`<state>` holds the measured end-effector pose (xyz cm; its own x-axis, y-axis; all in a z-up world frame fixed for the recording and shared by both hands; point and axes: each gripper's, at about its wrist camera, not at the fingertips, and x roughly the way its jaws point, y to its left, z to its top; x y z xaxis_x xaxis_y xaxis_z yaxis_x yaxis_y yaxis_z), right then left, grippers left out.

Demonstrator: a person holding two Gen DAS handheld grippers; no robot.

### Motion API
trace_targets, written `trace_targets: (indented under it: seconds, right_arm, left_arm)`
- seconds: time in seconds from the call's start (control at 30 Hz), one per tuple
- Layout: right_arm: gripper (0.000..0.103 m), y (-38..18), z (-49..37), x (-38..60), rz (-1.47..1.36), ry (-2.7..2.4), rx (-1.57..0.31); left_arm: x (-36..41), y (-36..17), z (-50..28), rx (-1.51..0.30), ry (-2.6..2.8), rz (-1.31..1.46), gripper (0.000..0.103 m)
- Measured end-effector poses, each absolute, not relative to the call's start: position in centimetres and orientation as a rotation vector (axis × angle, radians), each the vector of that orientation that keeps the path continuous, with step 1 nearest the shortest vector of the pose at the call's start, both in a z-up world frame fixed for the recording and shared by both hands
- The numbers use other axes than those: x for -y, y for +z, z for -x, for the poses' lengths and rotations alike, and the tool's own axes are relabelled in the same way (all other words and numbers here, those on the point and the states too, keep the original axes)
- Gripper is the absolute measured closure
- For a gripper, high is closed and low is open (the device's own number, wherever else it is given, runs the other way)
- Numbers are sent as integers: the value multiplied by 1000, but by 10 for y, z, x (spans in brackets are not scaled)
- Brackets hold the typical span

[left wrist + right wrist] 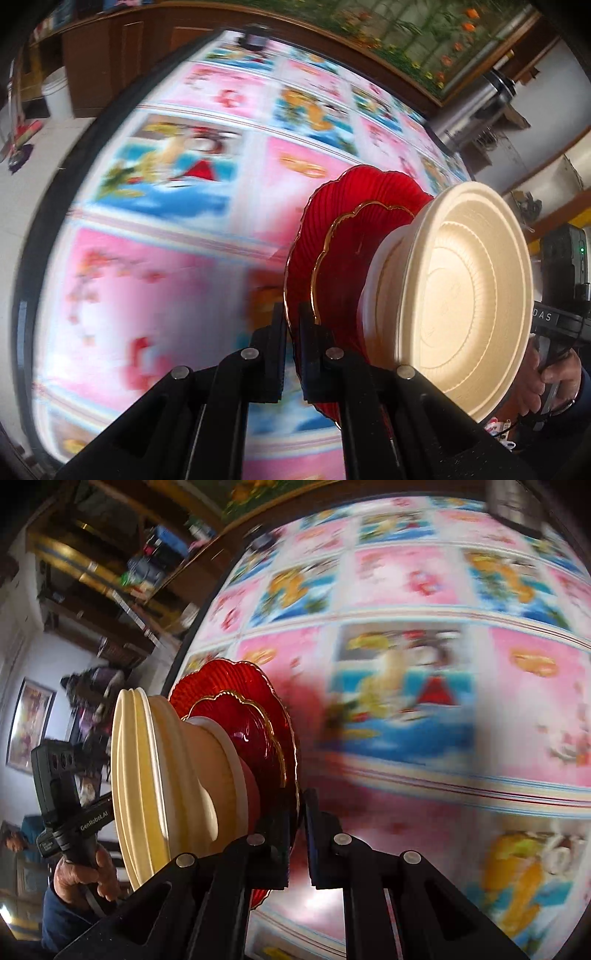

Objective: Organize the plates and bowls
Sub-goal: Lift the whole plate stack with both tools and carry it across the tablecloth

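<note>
A large red ribbed glass plate (347, 192) carries a smaller red gold-rimmed plate (343, 258) and stacked cream bowls (461, 295). My left gripper (293, 321) is shut on the large plate's rim. In the right wrist view my right gripper (300, 808) is shut on the opposite rim of the same large red plate (236, 679), with the small red plate (240, 723) and the cream bowls (159, 775) on it. Both grippers hold the stack above the table. Each view shows the other gripper, hand-held, beyond the bowls.
A round table with a pink and blue cartoon-print cloth (166, 258) lies under the stack, blurred by motion. A dark object (255, 37) sits at its far edge. Wooden cabinets (110, 55) and cluttered shelves (110, 572) surround the table.
</note>
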<state>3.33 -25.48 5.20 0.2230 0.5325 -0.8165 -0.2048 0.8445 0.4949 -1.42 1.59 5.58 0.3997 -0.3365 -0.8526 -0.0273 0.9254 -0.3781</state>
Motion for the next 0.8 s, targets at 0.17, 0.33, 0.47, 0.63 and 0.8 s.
trace_targets:
  seconds: [0.17,0.33,0.47,0.63,0.8]
  right_arm:
    - [95,54,-32,306,-332,423,-1225]
    - [95,49,-28,345,-363,354,-1221]
    - [95,42,-25,363,-380,327,-1227]
    - [95,40,-24,370,-380,338,-1221]
    - [94,39,-25,369,-373,358,-1218]
  left_arm:
    - [39,49,-4,-1170,-220,303,98]
    - [72,42,-12,-1176,-220,260,98]
    - [87,43,-14,-1153,-203,236,98]
    - [90,43,-13,-1119,-159,222,97]
    - [94,46,-5,-1086,-108,191,91]
